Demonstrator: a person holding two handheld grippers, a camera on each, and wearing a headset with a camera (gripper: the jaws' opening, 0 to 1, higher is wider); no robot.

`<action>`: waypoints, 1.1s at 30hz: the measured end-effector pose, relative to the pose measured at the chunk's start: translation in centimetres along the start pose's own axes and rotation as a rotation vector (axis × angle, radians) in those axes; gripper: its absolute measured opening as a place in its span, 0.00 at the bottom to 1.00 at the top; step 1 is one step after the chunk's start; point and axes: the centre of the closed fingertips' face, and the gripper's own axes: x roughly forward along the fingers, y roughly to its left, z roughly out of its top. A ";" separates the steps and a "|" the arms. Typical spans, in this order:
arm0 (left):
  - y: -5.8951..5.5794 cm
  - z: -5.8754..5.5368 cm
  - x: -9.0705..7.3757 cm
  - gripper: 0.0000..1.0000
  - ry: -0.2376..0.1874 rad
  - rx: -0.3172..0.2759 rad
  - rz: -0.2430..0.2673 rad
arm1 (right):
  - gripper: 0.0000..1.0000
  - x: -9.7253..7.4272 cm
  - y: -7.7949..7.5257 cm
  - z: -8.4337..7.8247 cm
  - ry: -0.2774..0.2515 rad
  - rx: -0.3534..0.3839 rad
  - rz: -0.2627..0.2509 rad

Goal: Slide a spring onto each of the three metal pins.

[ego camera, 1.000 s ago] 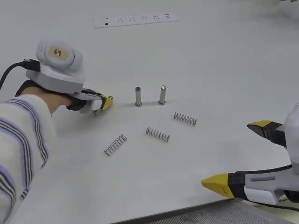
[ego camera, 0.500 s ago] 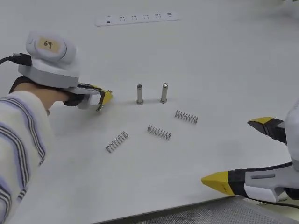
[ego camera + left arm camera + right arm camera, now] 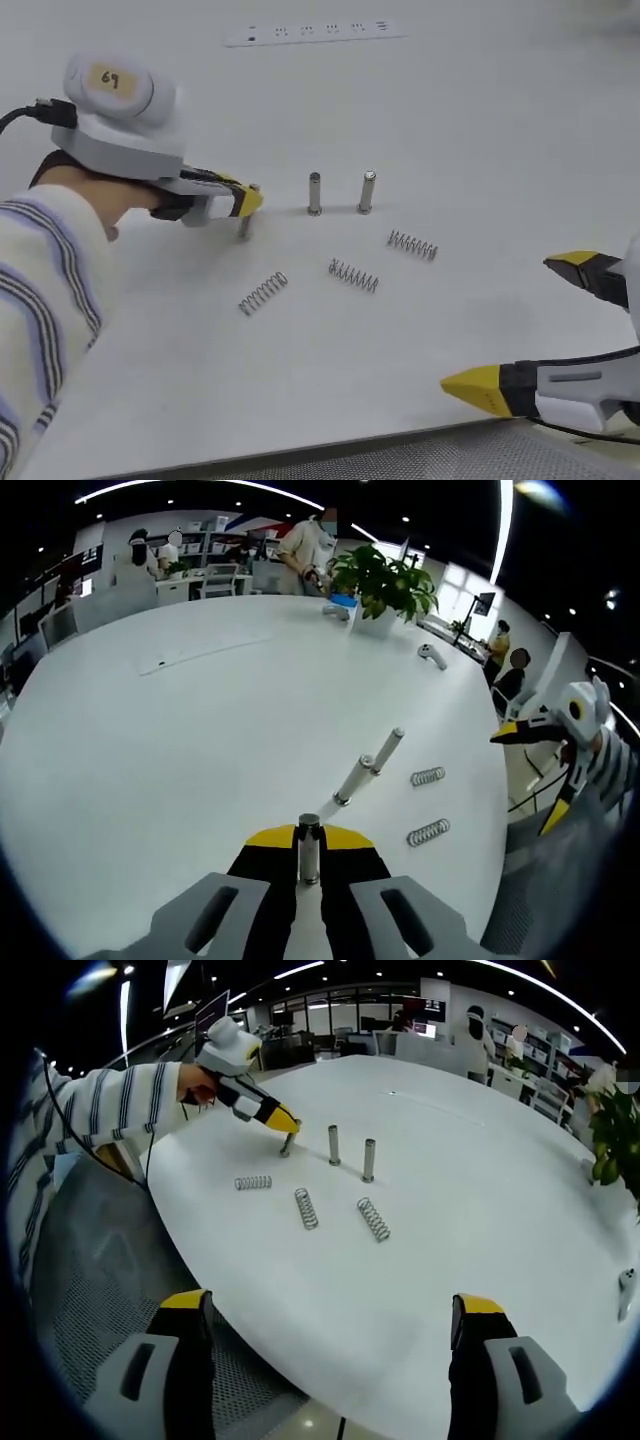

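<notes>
metal pin (image 3: 308, 846) clamped in left claw (image 3: 246, 203) | right claw (image 3: 332, 1303) wide, springs (image 3: 305, 1208) well ahead of it

Left claw (image 3: 248, 203) reaches forward — pinched on a pin (image 3: 245, 226) — right claw (image 3: 505, 322) low, jaws wide apart.

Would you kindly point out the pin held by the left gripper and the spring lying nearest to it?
held pin (image 3: 309, 848), left gripper view, middle of its shaft.
nearest spring (image 3: 263, 293), head view, its middle coils.

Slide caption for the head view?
Left gripper shut on a pin beside two upright pins; three springs lie loose; right gripper open.
</notes>
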 end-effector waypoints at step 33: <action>-1.0 0.7 -0.4 0.00 -0.017 0.099 0.051 | 0.97 0.2 0.6 0.1 -0.002 0.010 0.023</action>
